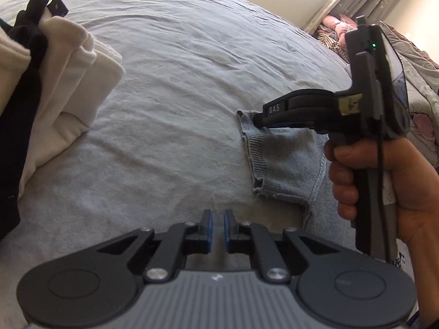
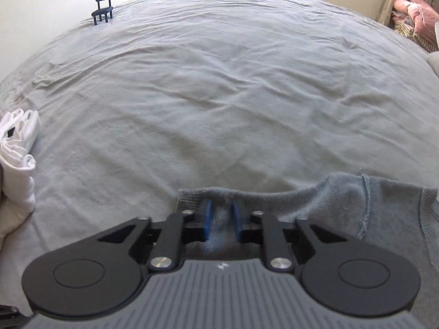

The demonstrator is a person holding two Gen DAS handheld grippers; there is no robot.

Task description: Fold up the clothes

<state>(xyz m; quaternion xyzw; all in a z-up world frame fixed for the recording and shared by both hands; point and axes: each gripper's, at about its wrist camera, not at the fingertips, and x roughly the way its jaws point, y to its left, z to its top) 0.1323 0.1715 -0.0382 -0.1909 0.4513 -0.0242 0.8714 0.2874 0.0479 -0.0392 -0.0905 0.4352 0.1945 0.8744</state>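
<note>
Your right gripper, marked "DAS", reaches level across the bed, clamped on the grey sweater's cuff. Your left gripper hovers nearby, fingers slightly apart, holding nothing.

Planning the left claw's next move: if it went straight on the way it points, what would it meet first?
Probably the bare grey bedsheet. The left claw, holding nothing, points past the blue-grey sweater to its right and the white folded clothes to its left; depth is unclear.

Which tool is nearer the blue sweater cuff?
Right. The right tool is shut on the blue sweater cuff; the left tool sits apart, holding nothing, short of it over the bedsheet.
</note>
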